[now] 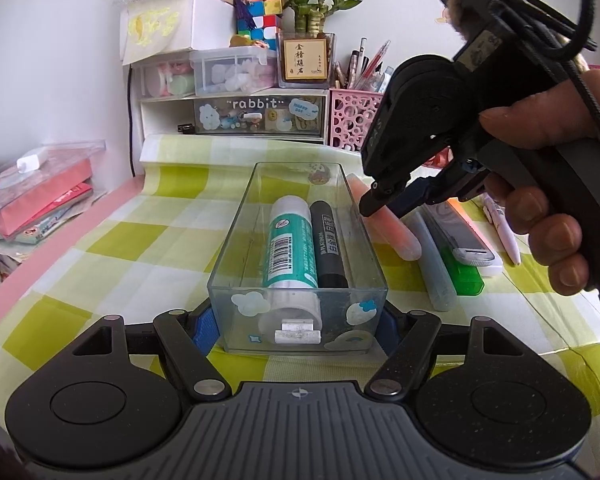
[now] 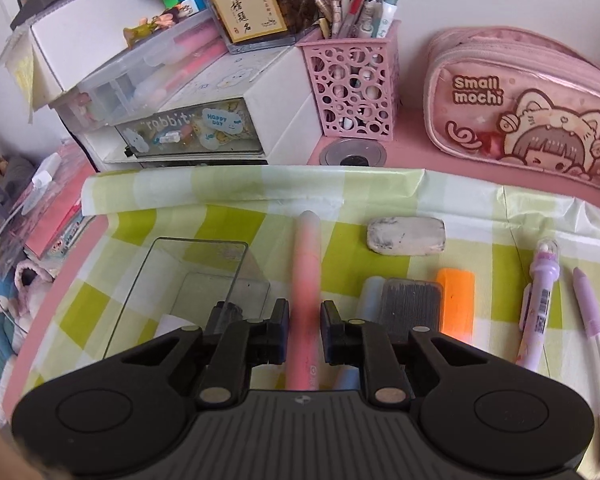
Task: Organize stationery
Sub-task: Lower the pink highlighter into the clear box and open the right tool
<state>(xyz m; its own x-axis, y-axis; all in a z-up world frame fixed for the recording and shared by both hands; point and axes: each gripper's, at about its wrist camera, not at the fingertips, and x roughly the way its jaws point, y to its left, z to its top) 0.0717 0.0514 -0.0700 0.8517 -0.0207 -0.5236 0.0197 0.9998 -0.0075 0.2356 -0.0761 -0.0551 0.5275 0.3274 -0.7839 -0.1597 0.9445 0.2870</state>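
Lying between right gripper jaws, pink pen, untouched

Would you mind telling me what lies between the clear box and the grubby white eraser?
The pink pen lies between the clear box and the eraser, on the checked cloth; the right wrist view shows it, with the right gripper's jaws either side.

We see a green-and-white checked cloth spread over the pink desk. At the back stands a white drawer unit whose clear drawer reads "rabbit". On top of it sit a Rubik's cube and a lucky bamboo in a glass pot bearing a calligraphy label. A round metal cable grommet lies in the desk. To the left we see a stack of books.
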